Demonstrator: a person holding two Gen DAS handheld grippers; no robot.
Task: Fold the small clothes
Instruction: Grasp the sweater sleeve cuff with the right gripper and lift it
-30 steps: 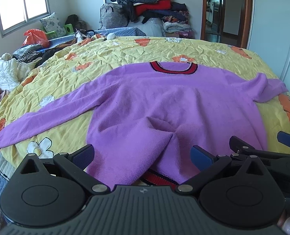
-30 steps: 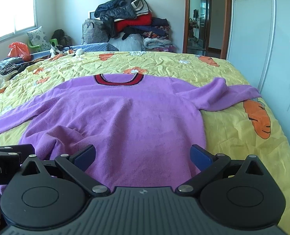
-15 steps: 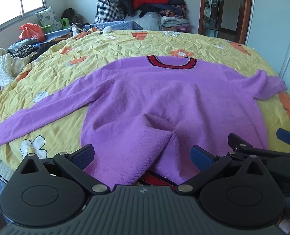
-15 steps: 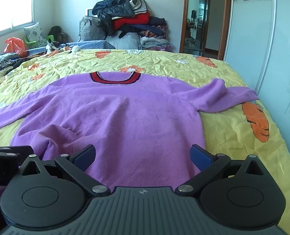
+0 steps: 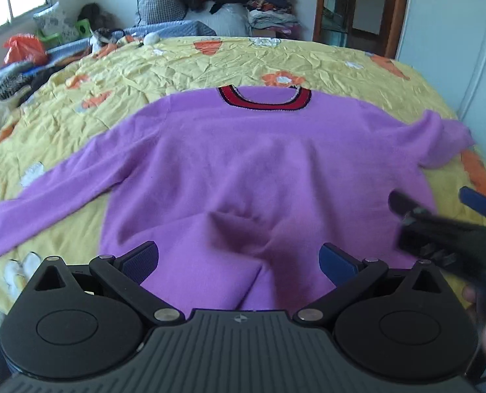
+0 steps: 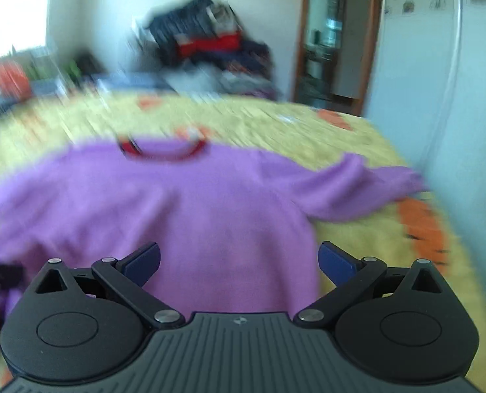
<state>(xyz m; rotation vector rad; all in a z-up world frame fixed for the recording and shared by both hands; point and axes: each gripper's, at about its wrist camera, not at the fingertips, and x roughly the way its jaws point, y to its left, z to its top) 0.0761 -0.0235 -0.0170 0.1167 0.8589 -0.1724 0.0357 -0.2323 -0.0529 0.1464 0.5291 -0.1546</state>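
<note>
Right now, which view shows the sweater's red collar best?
Left wrist view: the red collar is sharp, its dark edging readable against the purple sweater. In the right wrist view the collar is motion-blurred, just a red arc.

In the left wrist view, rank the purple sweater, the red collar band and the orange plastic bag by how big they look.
1. purple sweater, by far.
2. red collar band.
3. orange plastic bag, though it lies much farther back, so its true size is unsure.
</note>
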